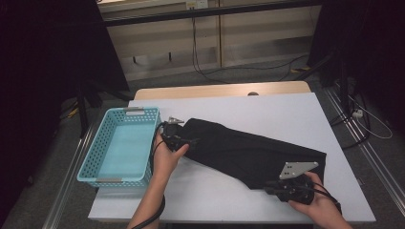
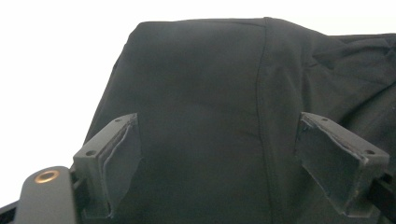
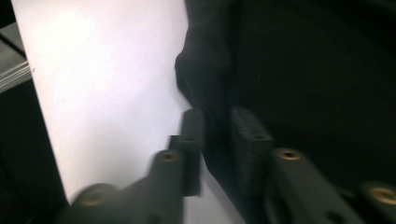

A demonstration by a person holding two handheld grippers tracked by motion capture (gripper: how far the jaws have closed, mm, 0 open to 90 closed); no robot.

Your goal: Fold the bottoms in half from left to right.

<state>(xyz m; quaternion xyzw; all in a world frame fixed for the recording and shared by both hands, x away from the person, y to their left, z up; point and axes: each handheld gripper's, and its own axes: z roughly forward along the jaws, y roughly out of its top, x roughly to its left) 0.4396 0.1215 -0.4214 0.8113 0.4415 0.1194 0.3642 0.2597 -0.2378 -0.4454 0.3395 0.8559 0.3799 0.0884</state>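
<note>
A black garment lies slantwise across the white table. My left gripper rests at the garment's upper-left end, beside the basket. In the left gripper view its jaws stand wide apart, open, with the dark cloth spread flat between and beyond them. My right gripper is at the garment's near-right corner, under its grey plate. In the right gripper view its jaws stand close together, with a fold of the cloth's edge pinched between them.
A light-blue mesh basket with nothing in it stands at the table's left edge, right beside my left hand. Bare white tabletop lies in front of and behind the garment. Cables run over the floor beyond the table.
</note>
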